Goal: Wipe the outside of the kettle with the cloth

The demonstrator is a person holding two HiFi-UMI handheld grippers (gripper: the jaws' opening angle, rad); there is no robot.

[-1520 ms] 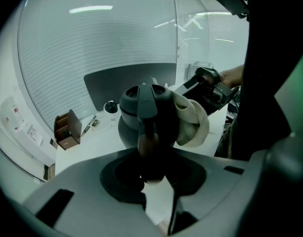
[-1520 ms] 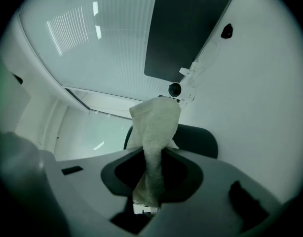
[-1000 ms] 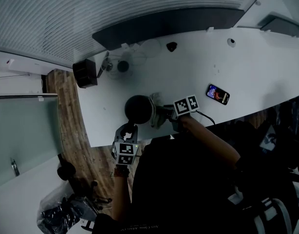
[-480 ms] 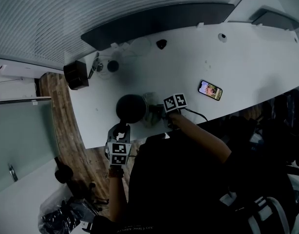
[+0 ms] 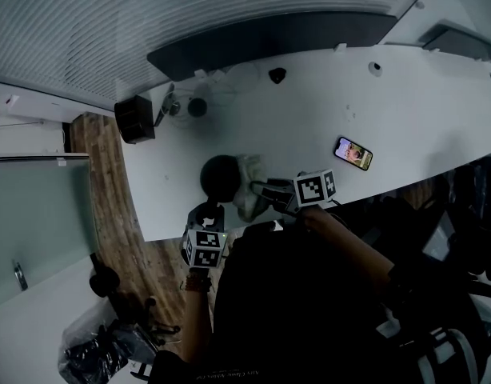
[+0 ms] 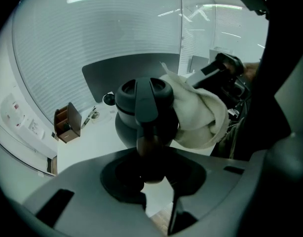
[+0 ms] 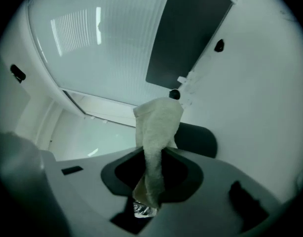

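the dark rounded kettle [image 6: 126, 128] looks smooth and matt, its handle [image 6: 144, 107] like dull plastic. the cream cloth [image 7: 159, 120] is rough, nubbly towelling. the white bench [image 5: 309, 118] is smooth with a faint sheen. the brown floor [image 5: 109, 190] shows wood-grain planks. the small phone [image 5: 353, 153] has a glossy screen.

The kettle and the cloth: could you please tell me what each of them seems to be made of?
Kettle: dark grey with a smooth, dull sheen and a moulded lid and handle. It is probably plastic or coated metal, but the dim light leaves it open.
Cloth: off-white, with a fuzzy, nubby surface that drapes in soft folds. It is likely terry or microfibre fabric.
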